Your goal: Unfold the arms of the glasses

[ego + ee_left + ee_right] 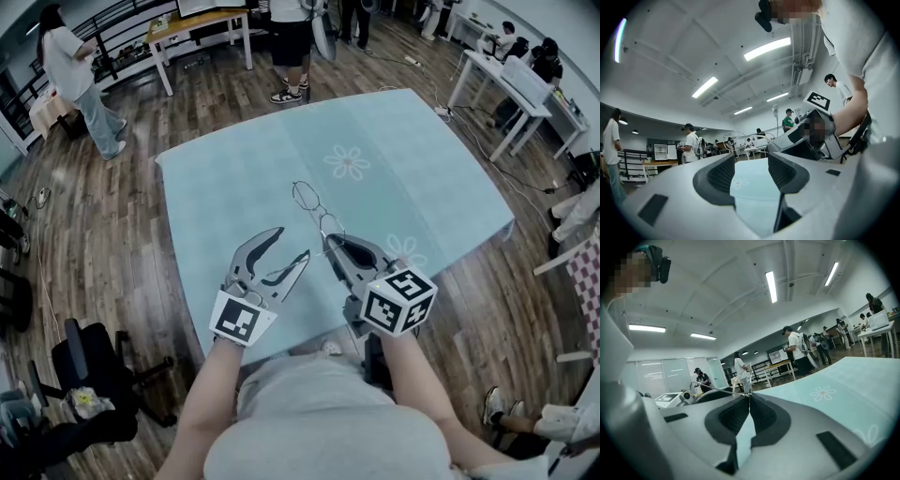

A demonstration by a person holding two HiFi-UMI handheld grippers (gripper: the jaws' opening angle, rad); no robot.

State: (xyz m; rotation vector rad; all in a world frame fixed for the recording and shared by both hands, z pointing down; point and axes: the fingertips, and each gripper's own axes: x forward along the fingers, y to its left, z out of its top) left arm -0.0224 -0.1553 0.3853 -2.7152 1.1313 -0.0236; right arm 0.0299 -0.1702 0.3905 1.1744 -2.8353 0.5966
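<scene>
My right gripper (329,244), fingers pinched shut on the glasses (319,210), holds them over the desk (422,178) so that my left gripper (291,246), fingers spread wide and empty, can reach an arm.

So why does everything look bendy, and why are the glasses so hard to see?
Head view: the wide lens bows the table edges, and the thin wire glasses fade against its pale blue. Left gripper view: dark corners, glaring ceiling lights. Right gripper view: the same warp.
</scene>
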